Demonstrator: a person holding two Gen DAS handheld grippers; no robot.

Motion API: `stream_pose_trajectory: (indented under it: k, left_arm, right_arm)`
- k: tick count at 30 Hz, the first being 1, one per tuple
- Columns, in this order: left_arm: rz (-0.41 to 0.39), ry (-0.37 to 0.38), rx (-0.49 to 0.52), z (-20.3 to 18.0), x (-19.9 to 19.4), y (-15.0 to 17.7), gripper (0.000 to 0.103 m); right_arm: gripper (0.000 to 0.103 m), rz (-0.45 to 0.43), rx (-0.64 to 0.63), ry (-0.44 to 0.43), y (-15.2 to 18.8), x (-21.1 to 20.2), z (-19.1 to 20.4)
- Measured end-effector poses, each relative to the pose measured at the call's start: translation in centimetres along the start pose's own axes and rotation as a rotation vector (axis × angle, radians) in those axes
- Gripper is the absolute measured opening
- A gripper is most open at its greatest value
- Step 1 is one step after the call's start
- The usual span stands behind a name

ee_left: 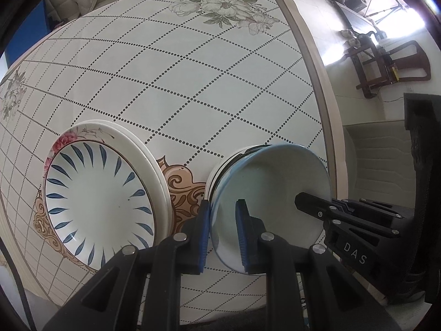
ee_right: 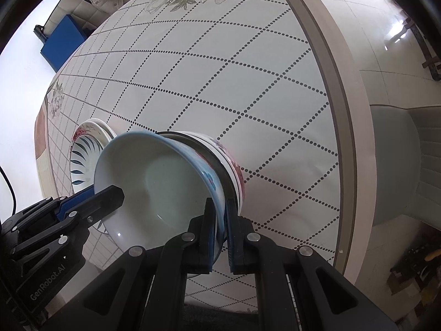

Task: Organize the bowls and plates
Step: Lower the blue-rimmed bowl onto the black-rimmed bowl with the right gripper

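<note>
A light blue bowl [ee_left: 273,187] sits tilted on top of a stack of bowls [ee_left: 220,171] near the table's right edge. My left gripper [ee_left: 222,234] straddles its near-left rim, with a gap showing between the rim and the inner pad. My right gripper [ee_right: 220,237] is shut on the bowl's [ee_right: 154,176] right rim; it also shows in the left wrist view [ee_left: 311,205]. The stack below shows a white bowl with red flowers [ee_right: 234,165]. A stack of plates [ee_left: 99,190], topped by one with blue leaf strokes, lies to the left; it also shows in the right wrist view [ee_right: 82,154].
The round table [ee_left: 193,77] has a dotted diamond pattern and flower prints. A cushioned seat [ee_left: 386,160] stands beyond the table's right edge. A wooden chair [ee_left: 386,66] stands farther off on the floor.
</note>
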State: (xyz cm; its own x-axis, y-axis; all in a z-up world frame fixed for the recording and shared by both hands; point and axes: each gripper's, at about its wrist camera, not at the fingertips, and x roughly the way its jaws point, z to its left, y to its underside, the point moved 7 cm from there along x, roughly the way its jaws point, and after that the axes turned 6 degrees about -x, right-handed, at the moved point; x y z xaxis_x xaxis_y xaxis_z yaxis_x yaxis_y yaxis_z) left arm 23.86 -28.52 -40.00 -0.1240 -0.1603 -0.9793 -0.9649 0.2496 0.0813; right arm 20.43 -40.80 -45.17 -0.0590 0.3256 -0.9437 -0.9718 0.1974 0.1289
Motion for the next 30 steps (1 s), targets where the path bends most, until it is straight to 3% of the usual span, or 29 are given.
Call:
stream_pose_trajectory:
  k: [25, 30]
  left_arm:
    - [0.050, 0.012, -0.022, 0.5, 0.9, 0.0, 0.016]
    - [0.054, 0.019, -0.023, 0.5, 0.8, -0.1, 0.016]
  right_arm:
    - [0.009, 0.100, -0.036, 0.122, -0.9, 0.0, 1.1]
    - [0.009, 0.117, -0.009, 0.088, -0.8, 0.1, 0.5]
